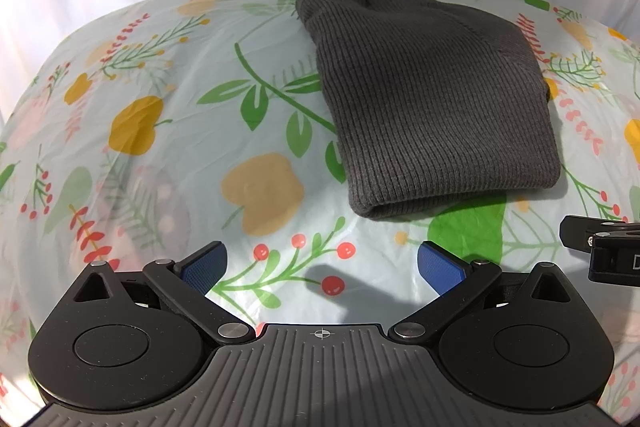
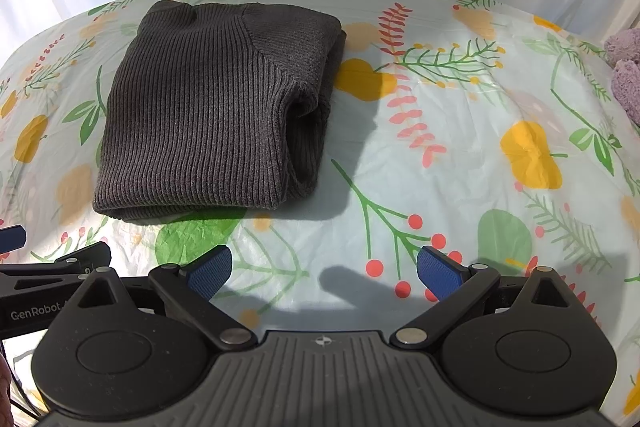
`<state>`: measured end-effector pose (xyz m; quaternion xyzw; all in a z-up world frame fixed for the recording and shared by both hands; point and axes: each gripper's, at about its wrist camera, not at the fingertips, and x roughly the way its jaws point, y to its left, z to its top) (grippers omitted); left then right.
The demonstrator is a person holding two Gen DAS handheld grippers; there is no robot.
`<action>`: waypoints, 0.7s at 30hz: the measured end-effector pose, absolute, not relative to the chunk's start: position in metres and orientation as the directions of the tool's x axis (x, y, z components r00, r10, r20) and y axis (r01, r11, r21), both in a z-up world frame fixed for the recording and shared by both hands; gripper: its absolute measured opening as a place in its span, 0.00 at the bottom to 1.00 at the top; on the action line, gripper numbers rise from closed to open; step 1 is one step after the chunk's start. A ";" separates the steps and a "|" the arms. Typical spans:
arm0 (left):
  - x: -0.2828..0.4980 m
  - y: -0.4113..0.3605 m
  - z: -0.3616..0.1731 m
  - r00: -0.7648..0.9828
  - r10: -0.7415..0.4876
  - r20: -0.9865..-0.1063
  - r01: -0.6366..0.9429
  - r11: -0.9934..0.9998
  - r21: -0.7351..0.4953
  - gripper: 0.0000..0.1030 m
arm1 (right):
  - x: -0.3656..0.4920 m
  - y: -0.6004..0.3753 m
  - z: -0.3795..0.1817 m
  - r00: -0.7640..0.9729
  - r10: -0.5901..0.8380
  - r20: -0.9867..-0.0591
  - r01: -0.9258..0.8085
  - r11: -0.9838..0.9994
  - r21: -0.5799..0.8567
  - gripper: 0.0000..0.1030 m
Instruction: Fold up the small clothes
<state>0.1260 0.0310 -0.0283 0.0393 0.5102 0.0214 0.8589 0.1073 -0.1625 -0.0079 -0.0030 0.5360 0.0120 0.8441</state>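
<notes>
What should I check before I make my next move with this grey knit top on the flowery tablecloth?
1. Left gripper open, holding nothing: ok.
2. Right gripper open, holding nothing: ok.
3. Grey knit top folded into a compact bundle: ok.
4. Top lies fully on the tablecloth, clear of both grippers: ok.
5. Right edge tidy: not ok, inner layers bulge out there.
6. Purple fluffy item at the far right, whether it is the next garment: cannot tell.

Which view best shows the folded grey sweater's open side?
The right wrist view: the grey sweater shows its layered right edge and tucked sleeve there. The left wrist view shows the sweater mostly as its flat top.
</notes>
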 end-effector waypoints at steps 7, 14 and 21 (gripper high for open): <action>0.124 0.029 -0.028 0.479 0.072 -0.875 0.002 0.997 0.083 1.00 | 0.106 -0.161 -0.007 0.428 0.016 -0.904 -0.029 1.000 0.004 0.96; 0.121 0.031 -0.026 0.505 0.046 -0.862 -0.004 0.999 0.051 1.00 | 0.107 -0.163 -0.009 0.423 0.016 -0.906 -0.027 1.000 0.005 0.96; 0.121 0.024 -0.026 0.502 0.057 -0.863 0.028 0.996 0.082 1.00 | 0.108 -0.165 -0.009 0.422 0.014 -0.906 -0.022 1.000 0.005 0.96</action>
